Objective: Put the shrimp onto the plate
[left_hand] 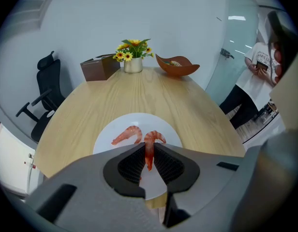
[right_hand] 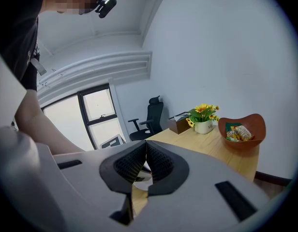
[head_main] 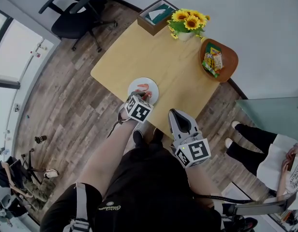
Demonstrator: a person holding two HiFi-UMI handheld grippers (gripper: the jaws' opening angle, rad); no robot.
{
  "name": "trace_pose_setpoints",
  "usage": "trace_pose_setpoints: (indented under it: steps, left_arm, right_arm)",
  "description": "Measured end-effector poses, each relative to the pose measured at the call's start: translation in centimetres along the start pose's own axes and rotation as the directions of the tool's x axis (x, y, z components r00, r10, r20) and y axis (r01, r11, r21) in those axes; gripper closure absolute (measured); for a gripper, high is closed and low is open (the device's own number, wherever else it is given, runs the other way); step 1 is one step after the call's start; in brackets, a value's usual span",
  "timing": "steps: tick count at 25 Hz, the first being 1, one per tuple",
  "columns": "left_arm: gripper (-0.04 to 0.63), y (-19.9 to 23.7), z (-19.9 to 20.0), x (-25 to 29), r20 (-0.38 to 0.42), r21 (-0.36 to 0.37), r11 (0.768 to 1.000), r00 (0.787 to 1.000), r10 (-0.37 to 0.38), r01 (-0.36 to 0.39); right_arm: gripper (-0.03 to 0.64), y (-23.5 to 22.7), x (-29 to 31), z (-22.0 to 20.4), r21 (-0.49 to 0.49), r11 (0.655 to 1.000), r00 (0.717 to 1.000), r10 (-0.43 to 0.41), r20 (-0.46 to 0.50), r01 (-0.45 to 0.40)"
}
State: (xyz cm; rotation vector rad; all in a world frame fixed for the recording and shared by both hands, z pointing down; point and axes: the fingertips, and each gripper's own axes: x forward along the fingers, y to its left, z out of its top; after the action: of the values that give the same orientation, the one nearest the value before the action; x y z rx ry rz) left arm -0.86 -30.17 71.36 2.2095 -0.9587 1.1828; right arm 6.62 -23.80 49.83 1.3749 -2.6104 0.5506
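A white plate (head_main: 150,93) (left_hand: 115,129) sits near the front edge of the wooden table (head_main: 158,62). One orange shrimp (left_hand: 126,134) lies on the plate's left half. A second shrimp (left_hand: 150,144) hangs by its tail between the black ribbed pads of my left gripper (left_hand: 148,151), which is shut on it just above the plate. In the head view the left gripper (head_main: 144,98) reaches over the plate's near rim. My right gripper (head_main: 174,115) (right_hand: 146,144) is held off the table's front edge, jaws shut with nothing between them.
At the table's far end stand a brown tissue box (head_main: 157,15), a vase of sunflowers (head_main: 186,24) and an orange bowl of snacks (head_main: 218,59). A black office chair (head_main: 76,11) stands beyond the table. A person (head_main: 270,153) sits to the right beside a glass panel.
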Motion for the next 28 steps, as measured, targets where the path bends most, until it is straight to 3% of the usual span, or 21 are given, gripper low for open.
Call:
trace_pose_setpoints:
  steps: [14, 28]
  left_arm:
    - [0.535, 0.0, -0.8, 1.7, -0.076, 0.046, 0.999, 0.997, 0.003, 0.000]
    - [0.525, 0.1, -1.0, 1.7, -0.072, 0.050, 0.999, 0.997, 0.006, -0.002]
  right_arm:
    - [0.614, 0.1, -0.4, -0.5, 0.006, 1.000, 1.000, 0.003, -0.006, -0.003]
    - [0.613, 0.0, -0.6, -0.7, 0.003, 1.000, 1.000, 0.005, -0.010, -0.005]
